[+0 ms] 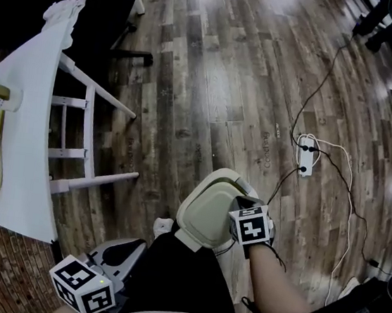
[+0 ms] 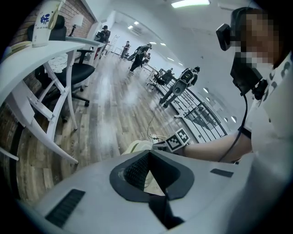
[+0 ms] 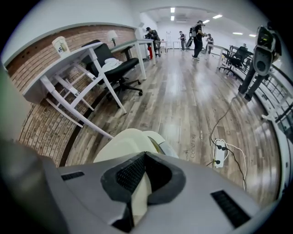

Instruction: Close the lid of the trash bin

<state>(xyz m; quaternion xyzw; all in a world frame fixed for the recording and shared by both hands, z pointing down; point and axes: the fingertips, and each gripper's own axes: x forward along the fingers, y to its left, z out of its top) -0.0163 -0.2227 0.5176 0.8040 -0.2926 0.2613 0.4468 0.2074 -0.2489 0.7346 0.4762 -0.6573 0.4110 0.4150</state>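
The trash bin (image 1: 246, 189) stands on the wooden floor at the person's feet, and its cream lid (image 1: 207, 210) is tilted up over the rim. My right gripper (image 1: 234, 217) sits at the lid's right edge. In the right gripper view the jaws are shut with a strip of the cream lid (image 3: 128, 141) between them; the right gripper (image 3: 144, 155) covers the lid's near edge. My left gripper (image 1: 131, 247) hangs low at the left, apart from the bin. In its own view the left gripper (image 2: 149, 153) is shut on nothing, and the lid (image 2: 135, 146) lies beyond it.
A white desk (image 1: 20, 145) with slanted legs stands at the left, with a black office chair (image 1: 107, 14) behind it. A power strip (image 1: 306, 155) with trailing cables lies on the floor to the bin's right. People stand far down the room (image 3: 198, 32).
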